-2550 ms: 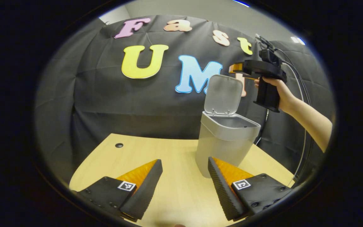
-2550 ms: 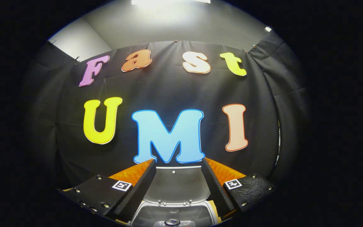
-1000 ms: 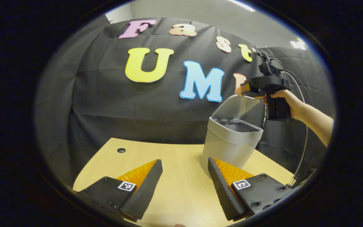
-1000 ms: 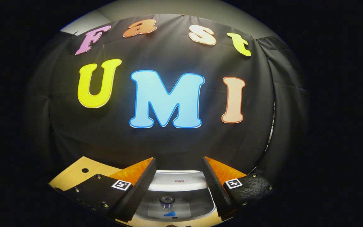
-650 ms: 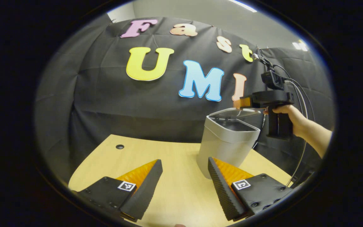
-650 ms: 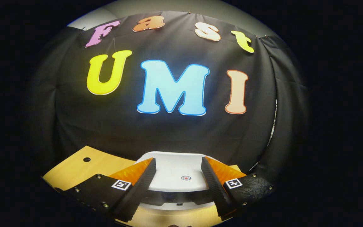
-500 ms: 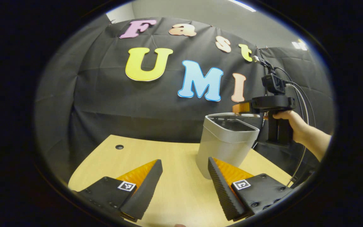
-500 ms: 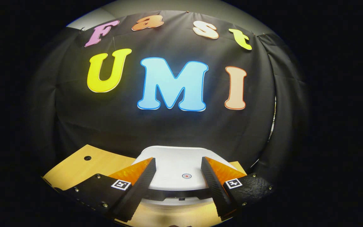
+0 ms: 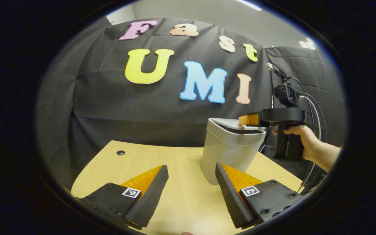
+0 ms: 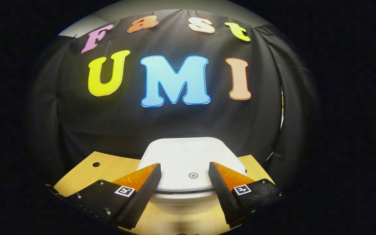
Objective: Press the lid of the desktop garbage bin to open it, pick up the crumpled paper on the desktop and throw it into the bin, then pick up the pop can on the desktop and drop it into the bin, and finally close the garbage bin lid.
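The grey desktop bin [image 9: 227, 150] stands on the wooden table [image 9: 181, 195] with its white lid [image 10: 188, 160] lying down flat on the rim. A small red dot [image 10: 193, 175] marks the lid's front. My right gripper [image 10: 184, 169] is open, its fingers resting on top of the lid at its front edge. In the left gripper view that right gripper [image 9: 251, 120] sits on the bin's top, held by a hand [image 9: 300, 137]. My left gripper [image 9: 191, 171] hovers open over the table, near the bin's base, holding nothing. Paper and can are hidden.
A small round hole [image 9: 120, 152] is in the table's far left corner. Cables [image 9: 312, 104] hang from the right gripper beside the bin. The black cloth wall stands close behind the table.
The bin's lid has swung down from upright to flat on the rim, with my right gripper following it down. The left gripper has stayed where it was.
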A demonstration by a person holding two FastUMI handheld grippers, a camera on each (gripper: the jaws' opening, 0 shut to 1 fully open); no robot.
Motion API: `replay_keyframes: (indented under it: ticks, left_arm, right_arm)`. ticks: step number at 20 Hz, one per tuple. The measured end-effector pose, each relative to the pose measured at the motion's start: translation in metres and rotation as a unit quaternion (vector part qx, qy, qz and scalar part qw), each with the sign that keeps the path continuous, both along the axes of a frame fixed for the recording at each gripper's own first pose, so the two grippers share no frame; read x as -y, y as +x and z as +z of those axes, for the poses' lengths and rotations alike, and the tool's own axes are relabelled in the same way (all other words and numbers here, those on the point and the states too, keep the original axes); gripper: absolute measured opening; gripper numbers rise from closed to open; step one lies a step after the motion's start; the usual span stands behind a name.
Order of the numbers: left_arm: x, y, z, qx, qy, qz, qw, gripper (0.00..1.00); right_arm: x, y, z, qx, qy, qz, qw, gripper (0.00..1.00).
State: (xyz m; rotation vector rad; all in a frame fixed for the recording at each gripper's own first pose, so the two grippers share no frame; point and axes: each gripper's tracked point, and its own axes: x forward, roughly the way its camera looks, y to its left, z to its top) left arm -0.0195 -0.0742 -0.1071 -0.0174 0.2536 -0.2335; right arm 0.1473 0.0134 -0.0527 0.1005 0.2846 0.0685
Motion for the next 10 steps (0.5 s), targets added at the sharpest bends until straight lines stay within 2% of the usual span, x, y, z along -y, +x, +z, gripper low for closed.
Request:
replay_keyframes:
  ticks: [3, 4, 5, 10]
  left_arm:
    - [0.002, 0.001, -0.001, 0.000, 0.007, -0.011, 1.000, 0.90]
    - [0.003, 0.002, -0.002, -0.001, 0.005, -0.014, 1.000, 1.00]
    - [0.003, 0.004, -0.003, -0.003, 0.001, -0.017, 1.000, 0.90]
    - [0.005, 0.016, -0.008, -0.012, -0.009, -0.032, 0.999, 0.90]
  right_arm:
    - [-0.001, -0.003, -0.006, 0.002, -0.010, -0.001, 1.000, 0.95]
    - [-0.001, -0.002, -0.009, -0.003, -0.012, -0.002, 1.000, 0.94]
    - [0.000, -0.001, -0.006, -0.001, -0.011, -0.006, 1.000, 0.94]
    - [-0.001, -0.001, -0.011, 0.005, -0.017, -0.017, 1.000, 0.95]
